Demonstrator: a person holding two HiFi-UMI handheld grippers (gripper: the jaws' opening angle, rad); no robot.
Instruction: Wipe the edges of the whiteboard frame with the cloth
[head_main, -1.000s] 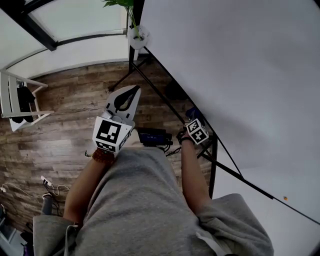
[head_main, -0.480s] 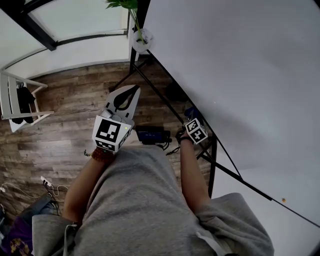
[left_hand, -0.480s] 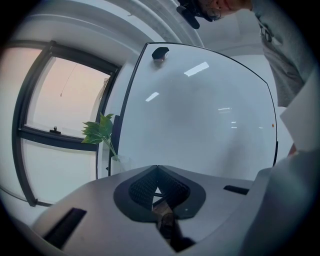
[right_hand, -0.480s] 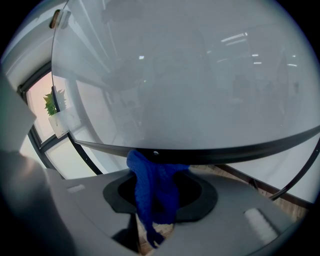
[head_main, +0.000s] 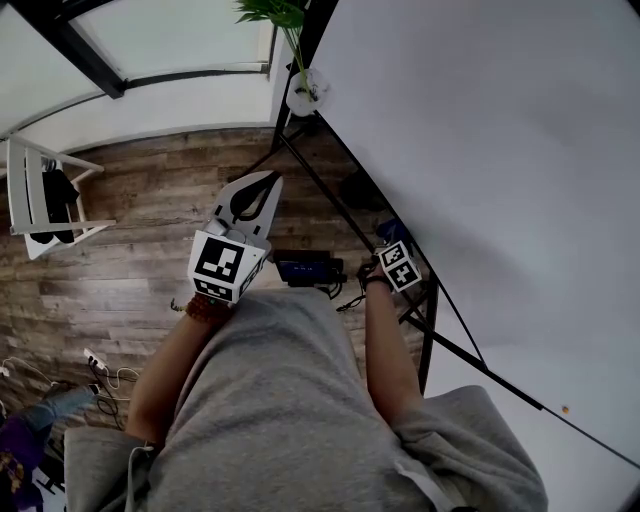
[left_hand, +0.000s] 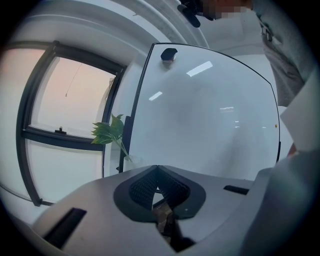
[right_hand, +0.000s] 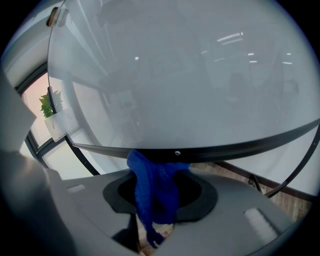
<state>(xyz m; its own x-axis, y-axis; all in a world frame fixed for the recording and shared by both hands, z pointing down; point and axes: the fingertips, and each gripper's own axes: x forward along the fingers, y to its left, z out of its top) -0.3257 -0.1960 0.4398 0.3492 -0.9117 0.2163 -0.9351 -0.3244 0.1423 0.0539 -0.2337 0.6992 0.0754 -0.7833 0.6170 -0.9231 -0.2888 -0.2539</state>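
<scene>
1. Far out to the left of the left gripper's jaws, a white chair (head_main: 30, 195) stands on the wooden floor (head_main: 130, 260).
2. The left gripper (head_main: 272, 180) is held over the floor with its jaws clenched tip to tip and nothing between them; the left gripper view shows the ridged pads (left_hand: 145, 187) meeting at the front.
3. Ahead of those jaws and a little to their left, a green plant (left_hand: 107, 132) stands beside the upright edge of the whiteboard (left_hand: 210, 115).
4. Between the two grippers, lower down, sits a dark box-like device (head_main: 308, 268); what it is cannot be told.
5. The right gripper (right_hand: 159, 172) has its jaws closed on the blue cloth (right_hand: 152, 192), which fills the gap between them and hangs down behind the tips.
6. Just beyond the right jaws' tips, the top of the cloth touches the dark frame (right_hand: 240, 145) along the board's lower edge, right next to a small screw (right_hand: 177, 153) in it.
7. Past the frame, the white board surface fills the view ahead of the right jaws and extends off to their right.
</scene>
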